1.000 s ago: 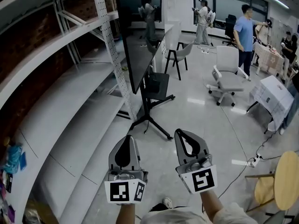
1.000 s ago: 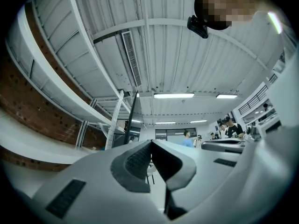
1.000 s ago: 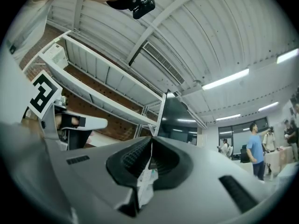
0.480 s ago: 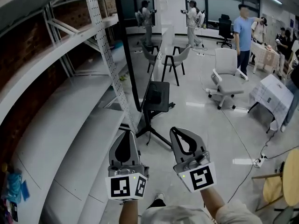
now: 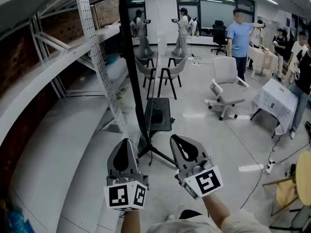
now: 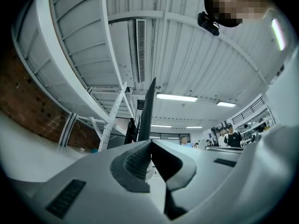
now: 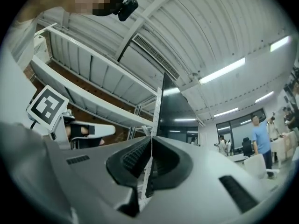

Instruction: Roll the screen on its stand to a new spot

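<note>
A: Where is the screen (image 5: pixel 132 76) now?

B: Straight ahead, upright on its stand (image 5: pixel 158 113), close beside the white shelving rack (image 5: pixel 92 57). A second ago its dark face was turned partly toward the head camera. Now only its thin edge shows, a dark line running up out of the top of the head view.

A: Is it nearer than before?

B: Yes. A second ago the stand's black legs sat well up the floor (image 5: pixel 209 135). Now they spread just beyond the gripper tips, low in the picture.

A: And the grippers?

B: The left gripper (image 5: pixel 126 147) and the right gripper (image 5: pixel 179 141) are side by side at the bottom of the head view, both pointing at the stand, as in the earlier frames. Each gripper's own view shows its dark pads pressed together with nothing between them. The head view shows the same in all three frames.

A: Is either one touching the screen?

B: Not that I can see. In the left gripper view the screen's edge rises above the closed tips, further off. The right gripper view catches some of its dark face.

A: Has anything else shifted?

B: The background has slid left in the picture. The grey office chair (image 5: pixel 226 81) and the person in a blue shirt (image 5: pixel 238 33) now stand nearer the middle.
</note>
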A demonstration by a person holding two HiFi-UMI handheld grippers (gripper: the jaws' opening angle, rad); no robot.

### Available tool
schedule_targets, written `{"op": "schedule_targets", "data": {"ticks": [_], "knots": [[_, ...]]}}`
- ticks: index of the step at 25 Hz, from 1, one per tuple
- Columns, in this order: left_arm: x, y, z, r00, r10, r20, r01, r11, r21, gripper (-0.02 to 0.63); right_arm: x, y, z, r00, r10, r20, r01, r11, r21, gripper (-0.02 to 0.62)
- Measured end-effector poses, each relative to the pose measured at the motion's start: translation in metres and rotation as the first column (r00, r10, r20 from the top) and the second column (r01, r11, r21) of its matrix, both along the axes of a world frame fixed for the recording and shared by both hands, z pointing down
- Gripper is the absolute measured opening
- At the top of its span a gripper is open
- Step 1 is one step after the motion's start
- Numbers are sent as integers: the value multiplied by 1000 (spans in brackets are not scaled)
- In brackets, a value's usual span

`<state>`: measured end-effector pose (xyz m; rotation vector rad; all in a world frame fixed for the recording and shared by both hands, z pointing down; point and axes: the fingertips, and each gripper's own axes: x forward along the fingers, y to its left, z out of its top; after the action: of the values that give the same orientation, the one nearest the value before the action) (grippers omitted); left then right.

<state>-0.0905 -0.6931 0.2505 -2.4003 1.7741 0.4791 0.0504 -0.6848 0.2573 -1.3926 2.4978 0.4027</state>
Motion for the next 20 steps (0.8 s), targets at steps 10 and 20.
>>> {"op": "schedule_targets", "data": {"ticks": [10, 20], "knots": [[17, -40, 6, 1000, 11, 16, -10, 1000, -25, 14, 8, -40, 18, 1000, -11, -6, 10, 999, -50, 20], [20, -69, -38, 997, 3, 83, -7, 999, 50, 20, -16, -78, 2, 993, -121, 12, 121, 992, -34, 40]]}}
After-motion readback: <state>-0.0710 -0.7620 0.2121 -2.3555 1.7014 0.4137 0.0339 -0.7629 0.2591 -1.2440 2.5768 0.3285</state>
